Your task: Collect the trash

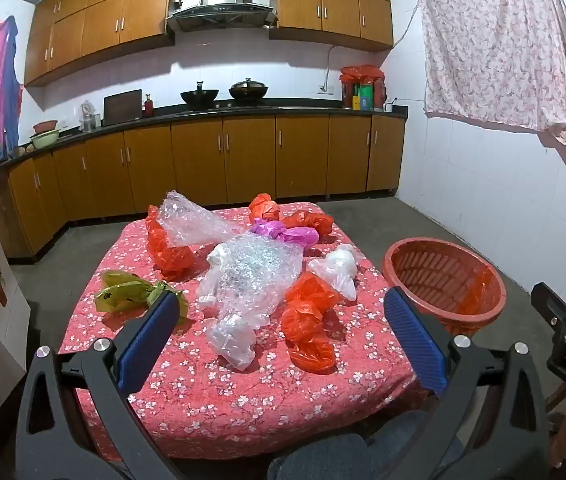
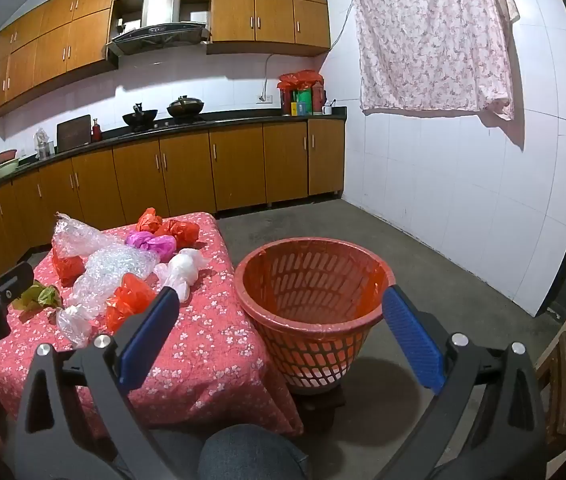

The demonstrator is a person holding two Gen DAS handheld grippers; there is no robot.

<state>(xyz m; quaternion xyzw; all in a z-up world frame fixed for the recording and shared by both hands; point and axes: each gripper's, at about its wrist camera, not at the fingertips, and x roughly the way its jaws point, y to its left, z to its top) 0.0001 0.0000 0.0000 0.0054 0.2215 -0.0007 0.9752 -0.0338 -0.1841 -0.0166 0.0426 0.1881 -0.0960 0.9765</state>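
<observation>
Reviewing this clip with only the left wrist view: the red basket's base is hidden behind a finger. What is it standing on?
Observer: The basket stands on a small dark stand on the floor, beside the table, not on it.
Operator: Anything in it yet?
Observer: The part of its inside that shows holds only a red liner; no trash.
Operator: Of the right gripper I see only an edge. Is it holding anything?
Observer: No, it is wide open, with nothing between its fingers.
</observation>
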